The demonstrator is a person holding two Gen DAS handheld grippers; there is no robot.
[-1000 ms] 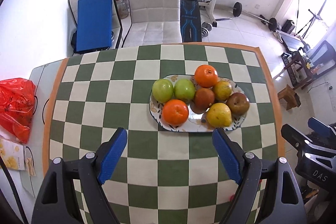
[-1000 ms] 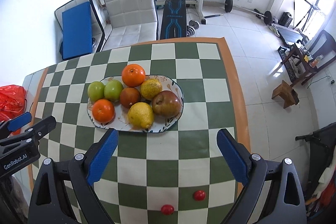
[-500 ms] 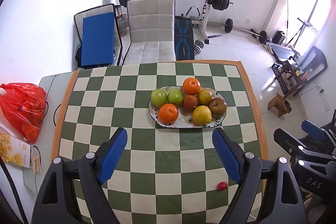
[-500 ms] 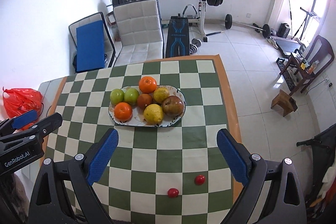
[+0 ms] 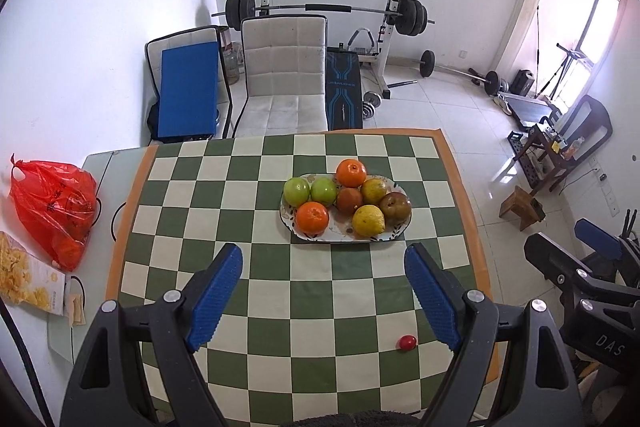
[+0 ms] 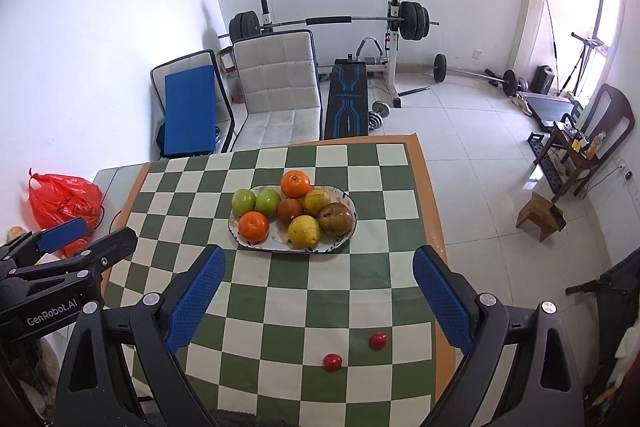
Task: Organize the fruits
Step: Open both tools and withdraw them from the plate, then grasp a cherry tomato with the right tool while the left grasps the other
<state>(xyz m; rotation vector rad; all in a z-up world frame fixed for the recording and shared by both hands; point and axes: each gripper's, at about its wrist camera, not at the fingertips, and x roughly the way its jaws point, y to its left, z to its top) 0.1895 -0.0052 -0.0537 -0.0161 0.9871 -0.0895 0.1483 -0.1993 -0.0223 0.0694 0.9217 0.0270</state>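
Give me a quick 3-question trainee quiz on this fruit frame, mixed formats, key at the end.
1. True or false: the left gripper is shut on an orange.
2. Multiple choice: how many small red tomatoes lie on the checkered tablecloth off the plate, per the right wrist view? A) none B) two C) four
3. Fill in: the two green apples sit at the plate's ____ end, seen from the grippers.

Key: 1 false, both it and the right gripper are open and empty; 2 B; 3 left.
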